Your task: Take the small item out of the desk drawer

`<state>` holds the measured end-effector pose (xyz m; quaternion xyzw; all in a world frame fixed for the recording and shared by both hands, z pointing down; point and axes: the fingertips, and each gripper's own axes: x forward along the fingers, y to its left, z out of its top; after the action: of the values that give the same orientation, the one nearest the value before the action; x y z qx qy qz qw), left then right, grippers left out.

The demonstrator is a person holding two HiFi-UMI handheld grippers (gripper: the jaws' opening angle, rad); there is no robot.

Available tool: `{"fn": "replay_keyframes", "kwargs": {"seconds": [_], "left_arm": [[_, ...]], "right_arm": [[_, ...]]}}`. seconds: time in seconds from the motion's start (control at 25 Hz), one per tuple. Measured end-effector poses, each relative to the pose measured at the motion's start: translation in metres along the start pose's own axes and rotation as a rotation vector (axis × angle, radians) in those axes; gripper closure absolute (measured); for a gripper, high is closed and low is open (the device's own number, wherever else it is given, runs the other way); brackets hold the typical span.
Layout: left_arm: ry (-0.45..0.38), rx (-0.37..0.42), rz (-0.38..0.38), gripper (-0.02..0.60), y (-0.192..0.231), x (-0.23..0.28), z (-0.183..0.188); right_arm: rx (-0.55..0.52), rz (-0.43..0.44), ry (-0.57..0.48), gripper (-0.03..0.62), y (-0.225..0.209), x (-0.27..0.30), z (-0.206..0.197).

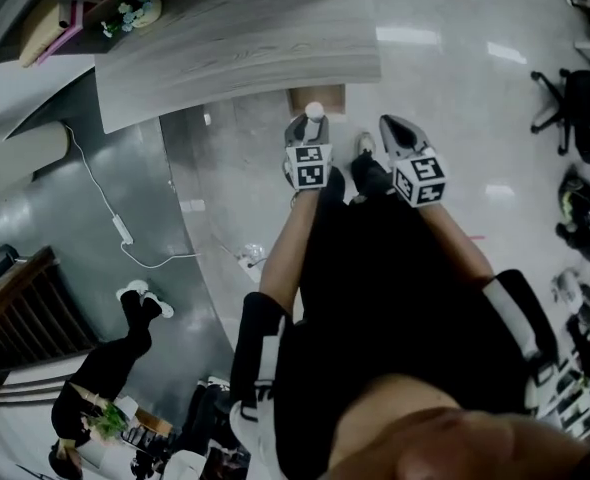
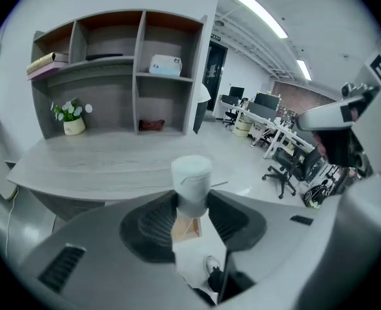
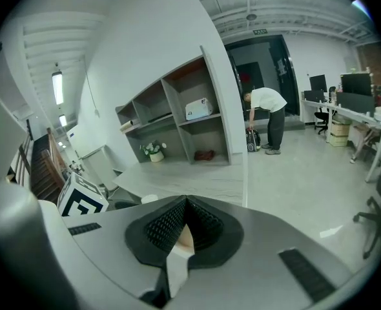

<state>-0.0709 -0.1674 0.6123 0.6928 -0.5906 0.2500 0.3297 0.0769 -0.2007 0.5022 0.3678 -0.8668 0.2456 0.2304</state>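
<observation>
The left gripper [image 2: 192,200] has its jaws clamped on the small item [image 2: 191,181], a pale, stubby cylinder that stands upright between the ribbed pads [image 2: 157,222] and pokes above their tips. Just beside it, the right gripper [image 3: 185,202] has its jaws pressed together with nothing between them. Both are held up in front of the person's black-clad body, with the item in the air near the front edge of the grey wood-grain desk [image 1: 237,56]. A brown box-like shape [image 1: 316,97] shows below the item; whether it is the drawer is unclear. Further back, a shelf unit [image 2: 139,70] stands on the desk with a potted plant [image 2: 72,117] beside it, and office chairs [image 2: 291,166] lie beyond.
</observation>
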Motion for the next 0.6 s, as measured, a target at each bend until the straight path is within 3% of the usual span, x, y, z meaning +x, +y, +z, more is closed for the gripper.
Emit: {"fn": "replay_keyframes", "kwargs": {"seconds": [0.6], "left_arm": [[-0.244,0.026,0.004,0.428,-0.002,-0.106,0.088]], "right_arm": [[-0.068,-0.010,-0.107,0.595,0.021,-0.018,0.049]]}}
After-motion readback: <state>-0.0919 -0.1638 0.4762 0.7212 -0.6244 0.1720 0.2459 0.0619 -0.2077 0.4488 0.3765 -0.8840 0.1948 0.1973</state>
